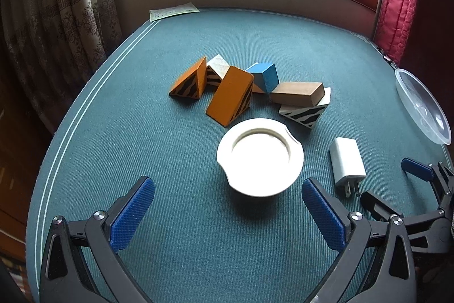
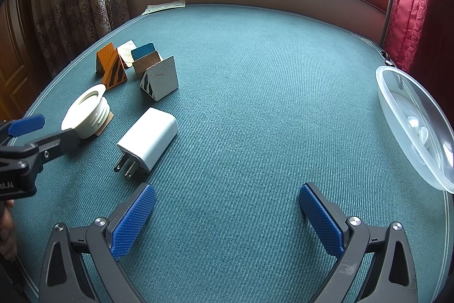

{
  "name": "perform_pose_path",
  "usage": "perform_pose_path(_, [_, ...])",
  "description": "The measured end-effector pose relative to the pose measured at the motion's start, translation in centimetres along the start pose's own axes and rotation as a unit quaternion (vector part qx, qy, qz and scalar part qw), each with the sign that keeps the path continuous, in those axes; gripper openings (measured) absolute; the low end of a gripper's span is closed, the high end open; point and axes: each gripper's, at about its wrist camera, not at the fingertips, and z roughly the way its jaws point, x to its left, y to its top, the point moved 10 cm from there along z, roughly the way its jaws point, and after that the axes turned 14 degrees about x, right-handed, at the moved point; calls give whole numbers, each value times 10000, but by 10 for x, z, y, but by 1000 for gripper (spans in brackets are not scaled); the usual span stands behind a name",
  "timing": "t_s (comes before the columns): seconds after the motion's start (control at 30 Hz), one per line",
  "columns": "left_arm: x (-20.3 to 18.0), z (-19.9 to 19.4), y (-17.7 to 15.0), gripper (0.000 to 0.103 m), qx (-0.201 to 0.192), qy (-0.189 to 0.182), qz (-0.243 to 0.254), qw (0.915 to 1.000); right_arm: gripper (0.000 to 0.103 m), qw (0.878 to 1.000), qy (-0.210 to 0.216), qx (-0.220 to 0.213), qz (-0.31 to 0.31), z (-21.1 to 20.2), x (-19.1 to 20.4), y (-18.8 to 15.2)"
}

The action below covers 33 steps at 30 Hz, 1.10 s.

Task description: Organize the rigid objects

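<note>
A white threaded plastic ring sits on the green table mat, just ahead of my open, empty left gripper; it also shows in the right wrist view. A white plug charger lies to its right, prongs toward me; in the right wrist view the charger is ahead-left of my open, empty right gripper. Behind the ring is a heap of wooden blocks: orange striped wedges, a blue block, a brown block and a white striped wedge. The left gripper also shows in the right wrist view.
A clear plastic bowl stands at the table's right edge, also in the left wrist view. A paper sheet lies at the far edge. Curtains hang on the left, a red quilt on the right, a window behind.
</note>
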Motion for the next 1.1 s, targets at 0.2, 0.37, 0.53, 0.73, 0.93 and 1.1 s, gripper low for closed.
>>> perform_pose_path(0.2, [-7,13,10,103,138,-10,124,9998,103,10000,-1,2,0,0,1,1])
perform_pose_path(0.37, [-12,19,15,103,123,-46,171,9998,103,10000,-1,3,1,-1,1,1])
perform_pose_path(0.53, [-16,27,19,84,190,-282,152,9993,103,10000,-1,4,0,-1,1,1])
perform_pose_path(0.73, [-20,24,19,65,44,-426,232,9988,103,10000,1,3,1,-2,0,1])
perform_pose_path(0.93, [-15,20,18,65,-83,-473,188,9987,103,9999,167,-32,-23,-5,1,2])
perform_pose_path(1.1, [-8,16,17,65,-164,-467,111,9987,103,9966,816,-38,-146,-19,20,11])
